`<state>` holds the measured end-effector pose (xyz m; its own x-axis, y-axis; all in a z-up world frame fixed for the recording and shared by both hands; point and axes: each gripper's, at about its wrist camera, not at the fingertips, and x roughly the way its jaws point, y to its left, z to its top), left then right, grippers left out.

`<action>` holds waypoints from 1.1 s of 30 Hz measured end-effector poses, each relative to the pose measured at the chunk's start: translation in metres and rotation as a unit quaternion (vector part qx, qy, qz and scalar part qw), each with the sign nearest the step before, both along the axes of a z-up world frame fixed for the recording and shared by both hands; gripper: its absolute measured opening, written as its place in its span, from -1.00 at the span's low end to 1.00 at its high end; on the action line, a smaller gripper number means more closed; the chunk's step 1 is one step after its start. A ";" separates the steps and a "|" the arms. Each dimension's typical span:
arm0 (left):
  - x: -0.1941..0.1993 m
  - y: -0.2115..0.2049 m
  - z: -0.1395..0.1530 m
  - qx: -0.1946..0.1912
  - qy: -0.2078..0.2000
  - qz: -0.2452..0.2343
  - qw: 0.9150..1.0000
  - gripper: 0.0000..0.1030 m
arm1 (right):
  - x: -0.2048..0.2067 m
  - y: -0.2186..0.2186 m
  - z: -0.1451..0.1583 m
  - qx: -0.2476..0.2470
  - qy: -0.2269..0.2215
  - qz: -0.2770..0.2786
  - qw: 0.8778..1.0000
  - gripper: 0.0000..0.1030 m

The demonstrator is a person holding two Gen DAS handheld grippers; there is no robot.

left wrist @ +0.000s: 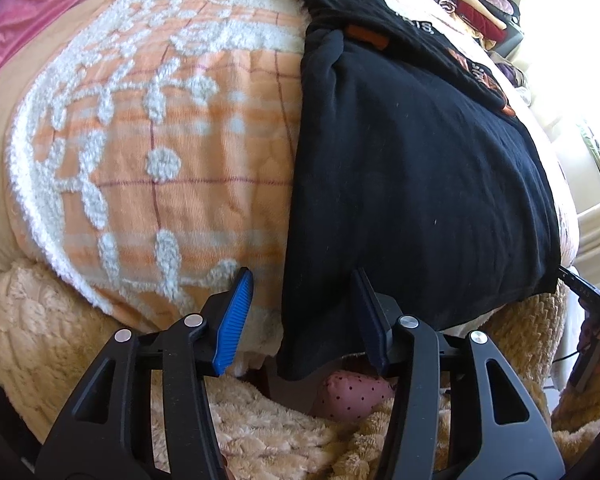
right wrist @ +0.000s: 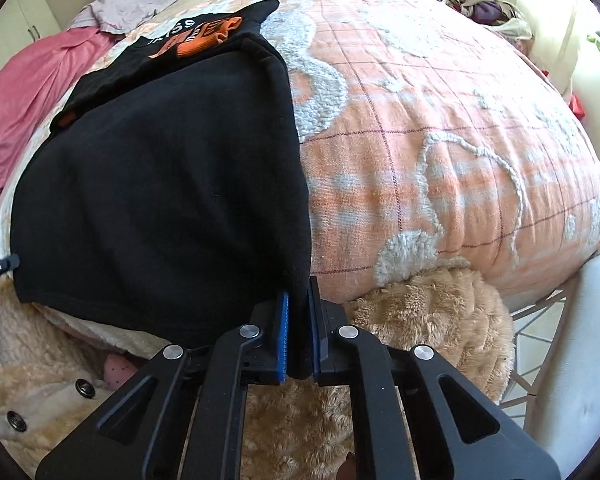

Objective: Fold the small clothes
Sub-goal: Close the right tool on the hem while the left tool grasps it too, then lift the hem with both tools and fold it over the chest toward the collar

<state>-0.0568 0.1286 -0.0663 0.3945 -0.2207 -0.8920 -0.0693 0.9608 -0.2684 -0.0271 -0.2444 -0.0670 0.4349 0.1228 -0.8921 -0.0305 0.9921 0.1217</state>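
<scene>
A: Black garment (left wrist: 420, 184) first, from the left wrist view. It lies flat on the orange-and-white checked blanket (left wrist: 160, 140), folded over on itself, with a bit of orange trim and pale lettering at its far end. Its near hem hangs past the blanket's edge.

B: And the left gripper (left wrist: 304, 316)?

A: Its 2 jaws stand spread at the garment's near left corner. 1 blue pad sits over the blanket just beside the cloth, the other over the black fabric. The pads do not press together on anything.

B: What lies below the garment's hem?

A: A fluffy tan throw (left wrist: 260, 432), and a pink dotted item (left wrist: 352, 396) peeks out under the corner.

B: Now the right wrist view.

A: Same garment (right wrist: 160, 200), plain black over most of its surface, orange patch and white letters at the far end. The right gripper (right wrist: 298, 340) has its jaws pressed together on the garment's near right corner, a fold of black cloth pinched between the blue pads.

B: Beyond the garment?

A: A pink sheet (right wrist: 32, 92) to its left.
</scene>
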 end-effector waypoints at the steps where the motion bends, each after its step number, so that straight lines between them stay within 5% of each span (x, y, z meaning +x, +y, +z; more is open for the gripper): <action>1: 0.000 -0.001 -0.002 0.000 0.002 0.000 1.000 -0.18 | 0.001 0.002 -0.001 -0.002 0.002 0.001 1.000 -0.85; 4: -0.002 -0.002 -0.005 -0.003 0.008 -0.002 1.000 -0.20 | 0.006 0.006 -0.004 -0.004 0.010 0.002 1.000 -0.81; 9: -0.004 -0.001 -0.005 -0.020 0.013 -0.007 1.000 -0.67 | 0.011 0.006 -0.006 -0.009 0.017 -0.005 1.000 -0.49; 13: -0.004 -0.007 -0.008 -0.027 0.017 -0.015 0.999 -0.66 | 0.009 0.000 -0.009 0.002 0.026 -0.002 1.000 -0.21; 18: -0.004 -0.009 -0.012 -0.030 0.019 -0.017 0.999 -0.58 | 0.008 0.004 -0.017 0.032 0.039 0.018 0.999 -0.18; 21: -0.003 -0.009 -0.012 -0.029 0.018 -0.014 0.999 -0.65 | 0.007 0.007 -0.020 0.032 0.041 0.029 0.998 -0.32; 25: -0.005 -0.007 -0.010 -0.026 0.016 -0.011 0.999 -0.85 | 0.004 0.012 -0.014 0.029 0.033 0.047 0.998 -0.76; 33: -0.011 0.000 0.032 -0.029 -0.053 -0.010 0.998 -0.93 | -0.006 0.003 0.009 0.065 0.005 0.038 0.997 -0.87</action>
<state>-0.0676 0.1289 -0.0342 0.4808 -0.2798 -0.8310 -0.0189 0.9442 -0.3288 -0.0330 -0.2412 -0.0575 0.4103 0.2706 -0.8709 -0.1031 0.9626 0.2505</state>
